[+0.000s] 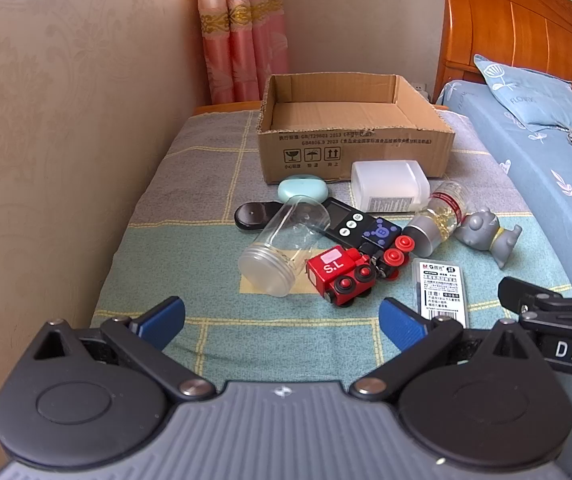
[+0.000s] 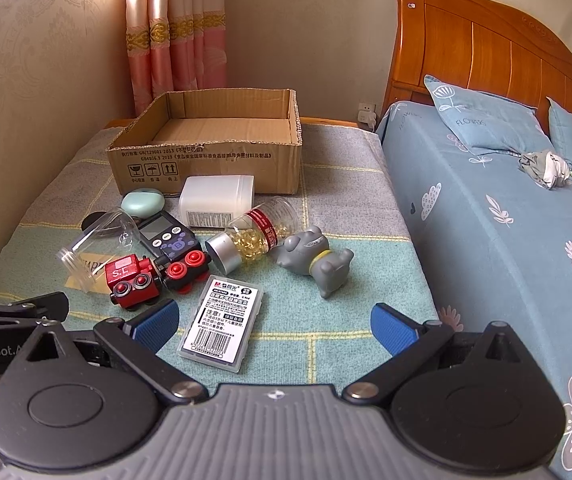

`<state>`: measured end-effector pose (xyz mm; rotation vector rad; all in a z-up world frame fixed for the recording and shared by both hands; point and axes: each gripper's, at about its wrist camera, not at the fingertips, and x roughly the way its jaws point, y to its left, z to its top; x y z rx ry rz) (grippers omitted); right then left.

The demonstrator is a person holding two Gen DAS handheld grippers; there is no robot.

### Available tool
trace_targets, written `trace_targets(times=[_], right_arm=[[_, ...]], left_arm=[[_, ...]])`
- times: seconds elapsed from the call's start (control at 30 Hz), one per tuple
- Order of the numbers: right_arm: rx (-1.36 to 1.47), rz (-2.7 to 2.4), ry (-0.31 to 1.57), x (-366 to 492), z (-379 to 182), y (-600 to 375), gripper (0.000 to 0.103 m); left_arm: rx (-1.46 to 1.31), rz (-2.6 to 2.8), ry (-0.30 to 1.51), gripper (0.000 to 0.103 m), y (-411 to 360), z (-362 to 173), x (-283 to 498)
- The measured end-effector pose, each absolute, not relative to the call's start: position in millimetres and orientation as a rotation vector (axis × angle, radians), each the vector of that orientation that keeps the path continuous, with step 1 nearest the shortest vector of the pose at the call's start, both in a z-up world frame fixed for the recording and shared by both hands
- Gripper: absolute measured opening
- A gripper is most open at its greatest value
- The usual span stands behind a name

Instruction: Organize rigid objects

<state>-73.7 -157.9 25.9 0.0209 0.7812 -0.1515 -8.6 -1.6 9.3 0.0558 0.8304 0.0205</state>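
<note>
An open, empty cardboard box (image 1: 356, 152) (image 2: 206, 160) stands at the back of a checked cloth. In front of it lie a clear jar (image 1: 282, 246) (image 2: 94, 248), a red toy train (image 1: 342, 276) (image 2: 134, 280), a black toy wagon with red wheels (image 1: 390, 252) (image 2: 184, 266), a black timer (image 1: 346, 226), a mint case (image 1: 302, 190), a white container (image 1: 388, 188) (image 2: 216, 200), a capsule bottle (image 1: 440, 218) (image 2: 254, 234), a grey figurine (image 1: 486, 236) (image 2: 314, 258) and a flat lead case (image 1: 442, 292) (image 2: 222, 322). My left gripper (image 1: 282, 320) is open and empty, near the train. My right gripper (image 2: 274, 328) is open and empty, with the lead case between its fingers' line of view.
A wall runs along the left, with a pink curtain (image 1: 242, 40) behind the box. A bed with a blue sheet (image 2: 486, 240), pillows and a wooden headboard (image 2: 486, 48) lies to the right. The other gripper's arm shows at each view's edge.
</note>
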Motion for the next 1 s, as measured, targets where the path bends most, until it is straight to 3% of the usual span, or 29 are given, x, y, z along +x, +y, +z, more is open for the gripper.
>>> trace_targets(times=[1.0], right_arm=[[0.016, -0.151, 0.775, -72.7, 28.5, -156.0, 0.103]], left_arm=[[0.050, 0.016, 0.829, 0.102, 0.1, 10.9, -8.8]])
